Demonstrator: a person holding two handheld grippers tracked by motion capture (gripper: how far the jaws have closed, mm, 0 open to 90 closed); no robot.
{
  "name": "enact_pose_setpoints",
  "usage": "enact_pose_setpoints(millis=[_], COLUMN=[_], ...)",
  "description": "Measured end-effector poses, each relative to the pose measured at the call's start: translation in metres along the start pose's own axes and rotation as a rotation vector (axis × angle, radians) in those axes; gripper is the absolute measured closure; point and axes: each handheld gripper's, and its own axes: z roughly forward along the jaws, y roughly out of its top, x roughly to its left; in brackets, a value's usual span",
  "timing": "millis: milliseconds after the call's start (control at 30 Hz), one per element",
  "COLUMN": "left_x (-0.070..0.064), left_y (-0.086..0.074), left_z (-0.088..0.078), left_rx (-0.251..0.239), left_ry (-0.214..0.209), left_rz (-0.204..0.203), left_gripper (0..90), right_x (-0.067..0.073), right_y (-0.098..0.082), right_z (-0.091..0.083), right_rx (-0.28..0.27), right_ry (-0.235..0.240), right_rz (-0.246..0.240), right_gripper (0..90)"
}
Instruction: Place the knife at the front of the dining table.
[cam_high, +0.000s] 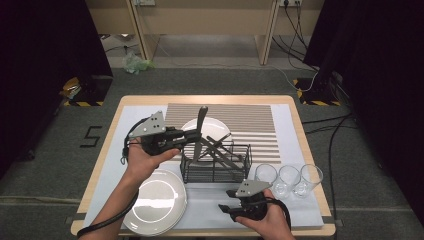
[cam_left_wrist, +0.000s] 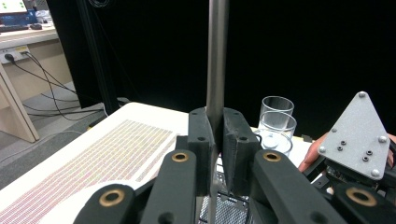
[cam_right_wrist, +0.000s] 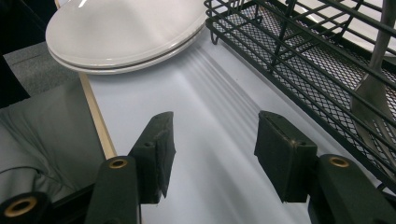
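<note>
My left gripper (cam_high: 196, 137) (cam_left_wrist: 214, 135) is shut on a long steel utensil (cam_high: 201, 120) (cam_left_wrist: 217, 56), held upright with its lower end dipping into the black wire basket (cam_high: 216, 170). Other cutlery lies crossed inside the basket, and a fork (cam_right_wrist: 378, 93) leans against its mesh (cam_right_wrist: 303, 60). My right gripper (cam_high: 226, 210) (cam_right_wrist: 215, 149) hovers open over the pale blue mat near the table's front edge, nothing between its jaws. Its grey plate (cam_left_wrist: 359, 140) appears in the left gripper view.
Two stacked white plates (cam_high: 155, 202) (cam_right_wrist: 121, 32) sit at the front left, near the table edge. Another white plate (cam_high: 215, 127) lies behind the basket on a striped mat (cam_high: 250, 120). Three clear glasses (cam_high: 289, 179) (cam_left_wrist: 276, 116) stand to the right of the basket.
</note>
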Motion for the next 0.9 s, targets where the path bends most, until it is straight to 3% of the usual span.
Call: enact_pose_setpoints(millis=[900], left_x=[0.0053], left_y=[0.0096], left_z=[-0.0106], left_rx=[-0.049], left_ry=[0.014], left_rz=[-0.011], left_gripper=[82.4], right_x=[0.0008], right_y=[-0.0005], right_z=[0.0015], right_rx=[0.006], right_ry=[0.005], right_rz=[-0.007], right_gripper=[46.9])
